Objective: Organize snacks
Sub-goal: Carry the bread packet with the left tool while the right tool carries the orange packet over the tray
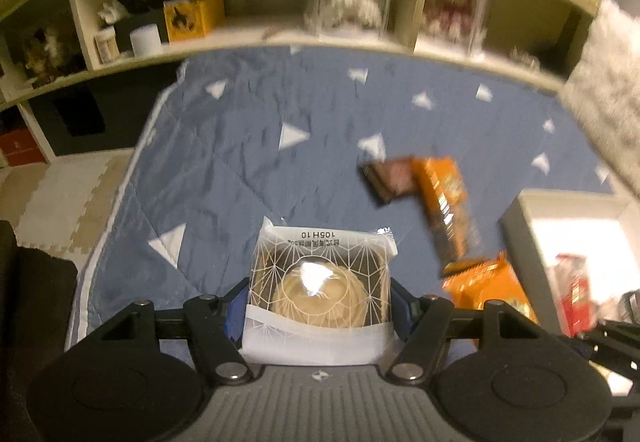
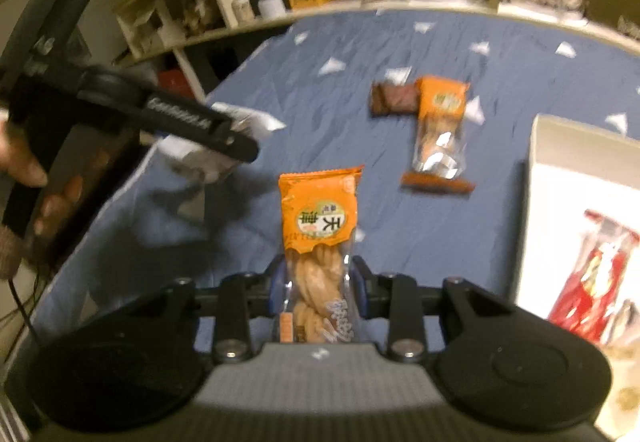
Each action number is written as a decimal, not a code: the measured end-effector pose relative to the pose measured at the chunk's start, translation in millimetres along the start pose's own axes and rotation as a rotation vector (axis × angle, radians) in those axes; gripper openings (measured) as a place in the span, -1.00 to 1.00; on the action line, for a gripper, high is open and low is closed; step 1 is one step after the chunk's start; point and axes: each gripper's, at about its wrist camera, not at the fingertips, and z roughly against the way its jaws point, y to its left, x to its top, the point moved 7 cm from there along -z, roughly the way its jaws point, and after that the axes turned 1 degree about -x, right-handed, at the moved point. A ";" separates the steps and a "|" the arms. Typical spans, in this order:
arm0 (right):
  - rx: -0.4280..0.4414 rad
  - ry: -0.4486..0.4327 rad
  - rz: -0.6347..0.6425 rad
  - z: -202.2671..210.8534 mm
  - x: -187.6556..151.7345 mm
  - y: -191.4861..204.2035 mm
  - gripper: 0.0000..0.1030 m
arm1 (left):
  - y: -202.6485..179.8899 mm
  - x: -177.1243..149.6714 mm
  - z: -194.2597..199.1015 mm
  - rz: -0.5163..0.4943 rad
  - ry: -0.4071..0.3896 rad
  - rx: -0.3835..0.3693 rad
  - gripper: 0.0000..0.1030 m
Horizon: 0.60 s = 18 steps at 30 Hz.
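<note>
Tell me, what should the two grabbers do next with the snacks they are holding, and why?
Probably carry both over to the white box. The left gripper is shut on the white cake packet, and the right gripper is shut on the orange twist packet. The box already holds a red packet, so it looks like the place for snacks.

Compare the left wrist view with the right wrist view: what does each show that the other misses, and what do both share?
Left wrist only: the white pastry pack head-on, clamped in the left hand-held gripper.

Right wrist only: the person's hand on that gripper, and the twist-biscuit pack's printed face in the right hand-held gripper.

Both: the blue quilt, brown bar, second orange pack, white box and shelves.
</note>
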 end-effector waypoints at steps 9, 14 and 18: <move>-0.073 -0.160 -0.038 48.3 34.2 -36.6 -0.25 | -30.7 12.0 38.4 0.045 -0.109 -0.098 0.33; -0.109 -0.210 -0.052 75.8 42.8 -57.8 -0.25 | -53.8 14.4 46.9 0.058 -0.139 -0.152 0.33; -0.148 -0.231 -0.044 97.6 44.8 -75.9 -0.24 | -78.5 16.3 49.1 0.045 -0.146 -0.178 0.33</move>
